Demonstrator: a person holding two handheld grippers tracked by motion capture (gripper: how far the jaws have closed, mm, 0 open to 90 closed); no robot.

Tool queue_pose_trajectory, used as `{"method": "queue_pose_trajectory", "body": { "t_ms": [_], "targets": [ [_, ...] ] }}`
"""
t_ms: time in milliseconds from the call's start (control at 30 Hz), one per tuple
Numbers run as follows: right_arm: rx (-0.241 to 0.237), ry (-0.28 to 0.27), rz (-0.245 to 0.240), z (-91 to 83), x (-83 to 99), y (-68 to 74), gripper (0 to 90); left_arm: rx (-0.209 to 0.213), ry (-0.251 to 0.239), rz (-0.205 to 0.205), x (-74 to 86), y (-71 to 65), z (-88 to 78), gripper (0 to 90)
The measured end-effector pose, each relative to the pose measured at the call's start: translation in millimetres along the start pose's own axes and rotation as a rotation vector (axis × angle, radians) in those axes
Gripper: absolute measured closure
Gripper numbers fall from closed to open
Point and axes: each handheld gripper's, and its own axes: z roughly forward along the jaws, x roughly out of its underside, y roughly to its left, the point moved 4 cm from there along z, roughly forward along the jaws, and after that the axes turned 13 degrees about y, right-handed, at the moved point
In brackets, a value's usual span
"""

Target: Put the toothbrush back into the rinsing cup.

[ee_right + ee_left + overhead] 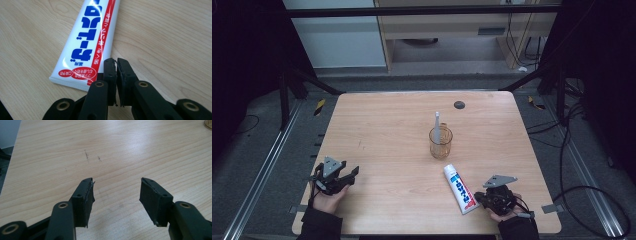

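A white toothpaste tube (pixel 460 189) with blue lettering and a red stripe lies flat near the table's front right. My right gripper (pixel 478 196) sits just right of the tube's flat crimped end. In the right gripper view the jaws (pixel 116 67) stand shut together at that end's corner of the tube (pixel 87 42), with nothing seen between them. An amber glass cup (pixel 440 143) stands mid-table with a white toothbrush (pixel 437 125) upright in it. At the front left, my left gripper (pixel 352 172) rests low over bare wood, open and empty (pixel 116 192).
The wooden table (pixel 377 125) has a small black disc (pixel 459 104) near its far edge. Faint scratch marks (pixel 86 155) lie ahead of the left gripper. The cup's base (pixel 208 123) peeks in at the left gripper view's top right corner. Cables lie on the floor at right.
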Motion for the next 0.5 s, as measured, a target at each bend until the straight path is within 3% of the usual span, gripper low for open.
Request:
{"method": "queue_pose_trajectory", "body": {
  "t_ms": [200, 500],
  "targets": [
    [-0.044, -0.004, -0.05, 4.8, -4.8, 13.0, 87.0, -0.003, 0.004, 0.002, 0.3, 0.1, 0.8, 43.3],
    [-0.089, -0.025, -0.075, 9.9, -12.6, 27.9, 87.6, -0.003, 0.012, 0.008, 0.5, -0.4, 1.5, 43.0]
  ]
}}
